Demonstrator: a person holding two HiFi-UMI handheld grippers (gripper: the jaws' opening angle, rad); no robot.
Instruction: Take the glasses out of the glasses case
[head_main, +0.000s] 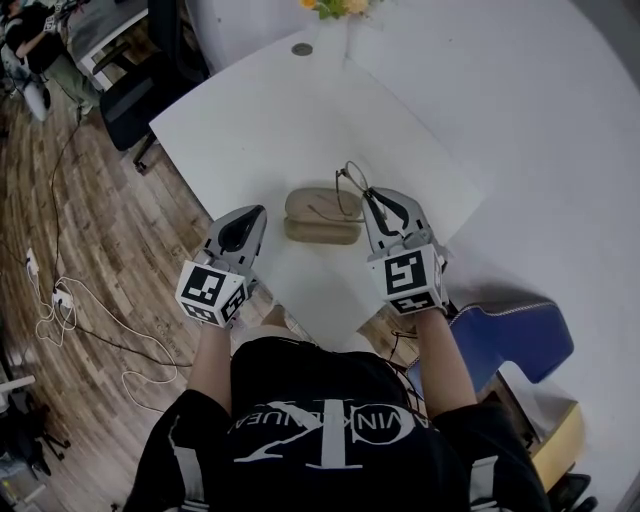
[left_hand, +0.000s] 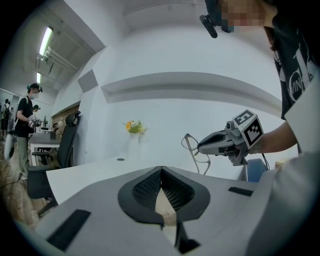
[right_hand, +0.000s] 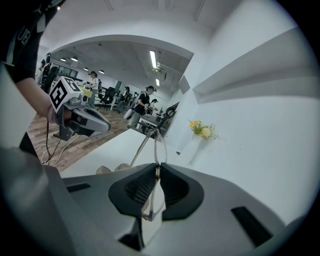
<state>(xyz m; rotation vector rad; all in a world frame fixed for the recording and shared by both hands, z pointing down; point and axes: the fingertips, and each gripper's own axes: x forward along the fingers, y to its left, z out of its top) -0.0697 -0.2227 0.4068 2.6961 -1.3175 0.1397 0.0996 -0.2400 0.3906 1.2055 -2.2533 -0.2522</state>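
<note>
We had the right gripper with fingers clenched on the glasses, just above the glasses case near the bench corner nearest us, the left gripper with fingers closed, empty; next, we judged, lift them clear and set them down

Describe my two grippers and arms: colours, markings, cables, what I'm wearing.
The left gripper and right gripper are grey tapered shells with black ribbed pads. Each carries a white cube with black square markers. A thin black cable hangs by the right wrist. The shirt is black, short-sleeved, with white lettering.
</note>
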